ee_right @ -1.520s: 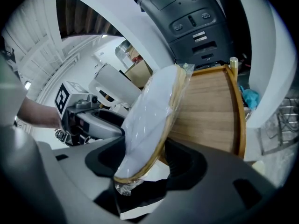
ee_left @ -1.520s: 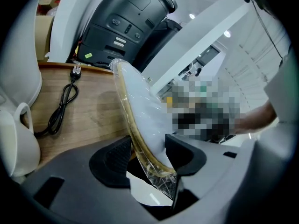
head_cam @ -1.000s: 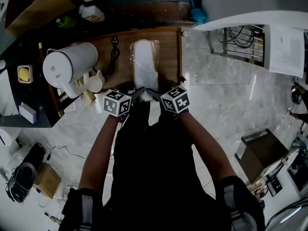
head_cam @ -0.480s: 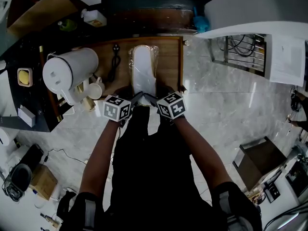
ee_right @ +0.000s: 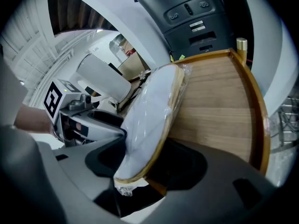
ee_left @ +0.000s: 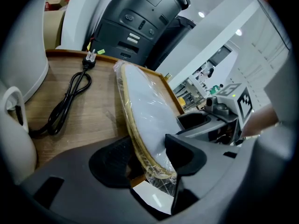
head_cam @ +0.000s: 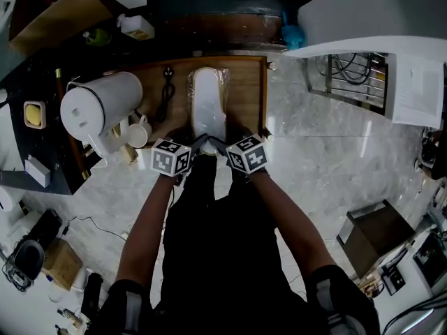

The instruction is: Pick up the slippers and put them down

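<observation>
one black cable (head_cam: 166,89) lies between the white jug (head_cam: 98,107) and the slippers (head_cam: 208,103).

Bare tabletop (head_cam: 246,96) right of the slippers (head_cam: 209,103); cable (head_cam: 166,89), mug (head_cam: 140,130) and white jug (head_cam: 101,103) close on the left.

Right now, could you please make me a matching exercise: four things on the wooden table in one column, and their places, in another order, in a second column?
Things:
1. slippers
2. power cord
3. white jug
4. mug

Places:
A. lies on the wood, just left of the wrapped pair
B. stands at the left end of the wooden table
C. near end held in the jaws of the left gripper and the right gripper
D. stands beside the jug, on its near side

Pairs: 1-C, 2-A, 3-B, 4-D
</observation>
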`<state>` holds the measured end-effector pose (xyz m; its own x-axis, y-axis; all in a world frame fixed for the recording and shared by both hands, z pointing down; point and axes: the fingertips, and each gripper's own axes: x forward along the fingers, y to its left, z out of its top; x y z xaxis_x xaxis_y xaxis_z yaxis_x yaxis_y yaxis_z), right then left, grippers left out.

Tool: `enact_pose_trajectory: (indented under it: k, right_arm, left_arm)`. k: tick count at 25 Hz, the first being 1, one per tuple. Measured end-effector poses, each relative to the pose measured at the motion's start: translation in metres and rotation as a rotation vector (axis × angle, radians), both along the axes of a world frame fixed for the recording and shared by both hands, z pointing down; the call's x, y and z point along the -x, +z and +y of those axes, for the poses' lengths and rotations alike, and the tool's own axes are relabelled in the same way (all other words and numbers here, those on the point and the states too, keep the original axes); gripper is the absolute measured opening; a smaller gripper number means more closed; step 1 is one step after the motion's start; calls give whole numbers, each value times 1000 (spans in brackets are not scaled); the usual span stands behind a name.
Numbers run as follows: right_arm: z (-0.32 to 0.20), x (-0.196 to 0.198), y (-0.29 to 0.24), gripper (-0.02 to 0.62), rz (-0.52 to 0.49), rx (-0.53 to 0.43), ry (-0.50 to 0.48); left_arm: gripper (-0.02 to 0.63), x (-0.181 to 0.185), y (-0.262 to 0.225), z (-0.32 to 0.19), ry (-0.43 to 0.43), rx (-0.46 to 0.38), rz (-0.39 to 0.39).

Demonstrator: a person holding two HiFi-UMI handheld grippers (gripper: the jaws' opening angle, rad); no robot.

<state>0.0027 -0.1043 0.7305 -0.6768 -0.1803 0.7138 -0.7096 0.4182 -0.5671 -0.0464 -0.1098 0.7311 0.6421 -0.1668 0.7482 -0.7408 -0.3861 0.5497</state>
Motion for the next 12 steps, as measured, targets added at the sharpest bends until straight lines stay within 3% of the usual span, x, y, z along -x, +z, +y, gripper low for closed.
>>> enact_pose_trajectory:
  k: [12]
  right_arm:
    - [-1,0,3,270,26,17,4]
  left_arm:
    - [233,1,5,-1,-3,21,15]
